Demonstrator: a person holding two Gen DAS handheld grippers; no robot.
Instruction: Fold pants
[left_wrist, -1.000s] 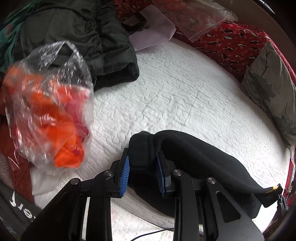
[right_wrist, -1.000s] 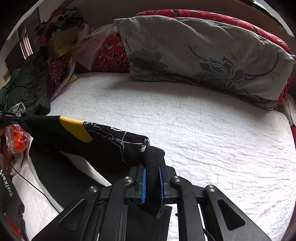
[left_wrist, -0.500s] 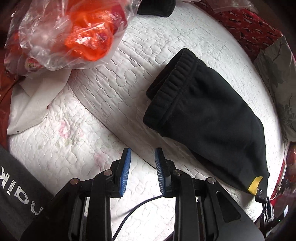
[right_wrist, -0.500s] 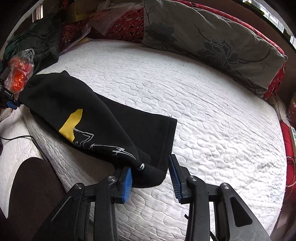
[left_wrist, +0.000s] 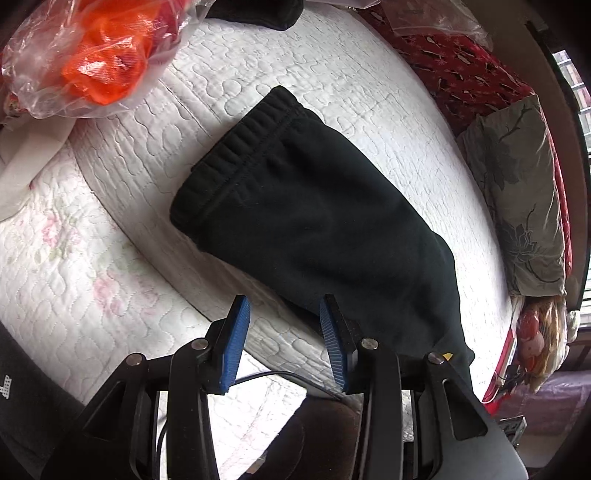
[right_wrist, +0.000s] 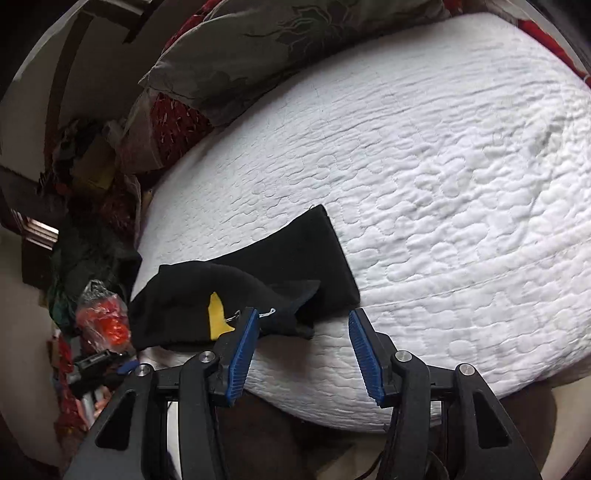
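The white quilted bed (left_wrist: 369, 110) fills most of both views, with a grey floral pillow (right_wrist: 258, 48) at its far side. The black pants (left_wrist: 314, 221) lie along the near edge of the bed, already doubled so that 1 leg seems to sit on the other. The elastic waistband (left_wrist: 236, 147) points toward a clear plastic bag of orange items (left_wrist: 92, 55), and the leg end with its yellow patch (right_wrist: 215, 317) lies in front of the right gripper.

The left gripper (left_wrist: 284, 343) has its 2 blue pads set wide with nothing between them, hovering just off the lower edge of the pants. The right gripper (right_wrist: 301, 352) is equally wide and empty, just short of the hems.

As I judge it, the lengthwise fold is laid and the grippers are free between folds. The next move likely calls for a pinch on the hem end or waistband, through both layers, to carry 1 end over the other.
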